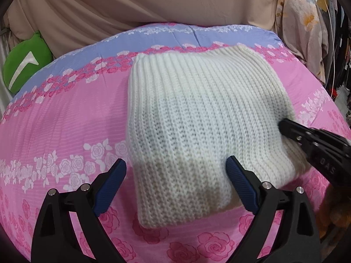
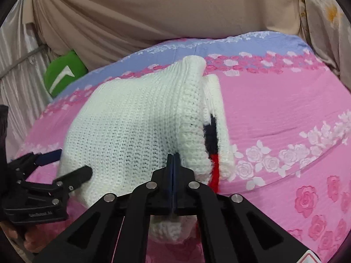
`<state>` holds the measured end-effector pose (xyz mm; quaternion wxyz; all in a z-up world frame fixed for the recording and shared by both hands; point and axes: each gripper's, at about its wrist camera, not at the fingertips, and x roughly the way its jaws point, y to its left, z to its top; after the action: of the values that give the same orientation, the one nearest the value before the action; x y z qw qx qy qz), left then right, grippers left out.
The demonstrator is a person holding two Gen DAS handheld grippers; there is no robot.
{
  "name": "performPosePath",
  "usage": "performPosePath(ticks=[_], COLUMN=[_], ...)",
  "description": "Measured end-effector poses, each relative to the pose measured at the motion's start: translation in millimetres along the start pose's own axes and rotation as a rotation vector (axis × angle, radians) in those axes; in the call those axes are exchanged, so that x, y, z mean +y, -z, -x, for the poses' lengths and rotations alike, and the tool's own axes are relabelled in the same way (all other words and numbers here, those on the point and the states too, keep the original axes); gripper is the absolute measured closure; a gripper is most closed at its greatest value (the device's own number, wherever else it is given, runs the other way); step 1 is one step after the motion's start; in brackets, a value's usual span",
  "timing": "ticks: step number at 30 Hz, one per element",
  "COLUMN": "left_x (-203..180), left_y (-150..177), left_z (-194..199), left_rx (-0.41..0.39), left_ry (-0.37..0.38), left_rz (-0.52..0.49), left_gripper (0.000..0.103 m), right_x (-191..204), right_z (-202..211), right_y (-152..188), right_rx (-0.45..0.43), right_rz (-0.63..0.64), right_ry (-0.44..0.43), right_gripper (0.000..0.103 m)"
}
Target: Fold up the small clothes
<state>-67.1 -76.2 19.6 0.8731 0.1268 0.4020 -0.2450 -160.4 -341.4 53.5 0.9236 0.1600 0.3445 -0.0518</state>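
A white knitted sweater (image 1: 197, 118), folded into a rough rectangle, lies on a pink rose-print bedspread (image 1: 65, 120). My left gripper (image 1: 175, 166) is open, its blue pads (image 1: 114, 182) straddling the sweater's near-left corner without pressing it. My right gripper (image 1: 283, 125) comes in from the right onto the sweater's right edge. In the right wrist view it (image 2: 173, 156) is shut with its pads together on that edge of the sweater (image 2: 131, 127), and knit bunches below the jaws. A black and red patch (image 2: 214, 153) shows under the raised top layer. The left gripper (image 2: 75, 161) is open at the sweater's left side.
A green cushion (image 1: 26, 63) sits at the bed's far left. Beige draped cloth (image 1: 153, 2) closes off the back. Hanging clothes (image 1: 307, 32) crowd the right side. Bare bedspread (image 2: 285, 114) stretches to the right of the sweater. A hand (image 2: 28, 241) holds the left gripper.
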Motion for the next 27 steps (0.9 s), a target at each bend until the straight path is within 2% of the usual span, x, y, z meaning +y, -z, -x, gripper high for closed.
performPosePath(ticks=[2, 4, 7, 10, 11, 12, 14, 17, 19, 22, 23, 26, 27], left_x=[0, 0, -2, -3, -3, -3, -2, -3, -3, -3, -4, -4, -4], left_y=[4, 6, 7, 8, 8, 9, 9, 10, 10, 10, 10, 10, 10], left_z=[-2, -1, -3, -5, -6, -6, -7, -7, -8, -9, -9, -10, -10], left_rx=[0.013, 0.015, 0.016, 0.021, 0.021, 0.023, 0.022, 0.021, 0.021, 0.021, 0.020, 0.021, 0.021], left_ry=[0.002, 0.005, 0.002, 0.002, 0.001, -0.001, -0.003, -0.005, -0.005, -0.004, -0.003, -0.004, -0.005], left_rz=[0.000, 0.001, 0.001, 0.002, 0.002, 0.002, 0.002, 0.004, 0.004, 0.007, 0.006, 0.003, 0.001], left_gripper=[0.013, 0.013, 0.013, 0.013, 0.013, 0.013, 0.013, 0.012, 0.012, 0.012, 0.012, 0.012, 0.012], right_x=[5, 13, 19, 8, 2, -2, -1, 12, 18, 13, 7, 5, 8], right_z=[14, 33, 45, 20, 5, -5, -1, 23, 27, -7, -24, -22, -12], right_y=[-5, -10, -17, -18, -16, -15, -21, -34, -40, -41, -39, -40, -42], right_rx=[-0.011, -0.063, -0.110, -0.060, -0.026, -0.006, -0.011, -0.087, -0.106, -0.037, -0.002, -0.023, -0.048], right_rz=[-0.007, 0.006, 0.026, 0.013, 0.006, -0.001, -0.021, 0.005, 0.029, 0.051, 0.043, 0.021, 0.013], right_ry=[-0.006, -0.020, -0.016, 0.031, 0.036, 0.013, -0.006, -0.019, -0.010, 0.071, 0.072, 0.051, 0.035], right_gripper=[0.103, 0.098, 0.096, 0.096, 0.103, 0.103, 0.103, 0.095, 0.094, 0.095, 0.103, 0.103, 0.099])
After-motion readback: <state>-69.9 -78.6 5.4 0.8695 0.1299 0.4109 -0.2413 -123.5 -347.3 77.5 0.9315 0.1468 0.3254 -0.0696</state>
